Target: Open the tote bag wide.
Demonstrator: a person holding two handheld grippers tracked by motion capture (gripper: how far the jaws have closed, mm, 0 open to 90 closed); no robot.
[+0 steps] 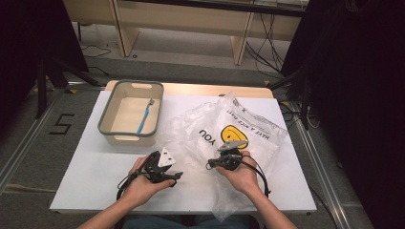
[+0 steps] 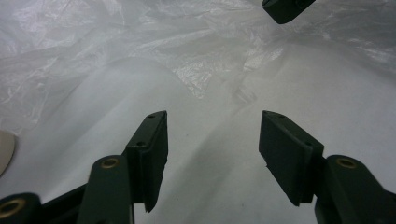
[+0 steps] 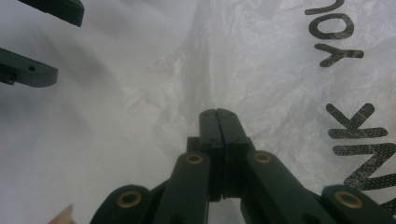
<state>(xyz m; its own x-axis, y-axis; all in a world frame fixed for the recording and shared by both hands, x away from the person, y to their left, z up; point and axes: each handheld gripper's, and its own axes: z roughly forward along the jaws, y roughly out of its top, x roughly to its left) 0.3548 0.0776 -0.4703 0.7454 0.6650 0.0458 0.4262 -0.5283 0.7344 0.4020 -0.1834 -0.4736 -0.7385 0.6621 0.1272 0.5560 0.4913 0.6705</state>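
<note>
A crinkled clear plastic bag [image 1: 248,124] with a yellow smiley face and black lettering lies on the white table [image 1: 90,176]. My right gripper [image 1: 210,164] rests over the bag's near left part. In the right gripper view its jaws [image 3: 217,114] are pressed together at the bag's edge, and a ridge of film [image 3: 201,56] runs away from the tips. My left gripper [image 1: 177,176] sits just left of the bag, low over the table. In the left gripper view it [image 2: 212,144] stands open with nothing between the jaws, pointing at the bag's film [image 2: 140,42].
A grey-rimmed beige bin [image 1: 107,109] stands at the table's far left and holds a blue toothbrush [image 1: 144,116]. Bare table lies in front of the bin. Dark stands and cables flank the table on both sides.
</note>
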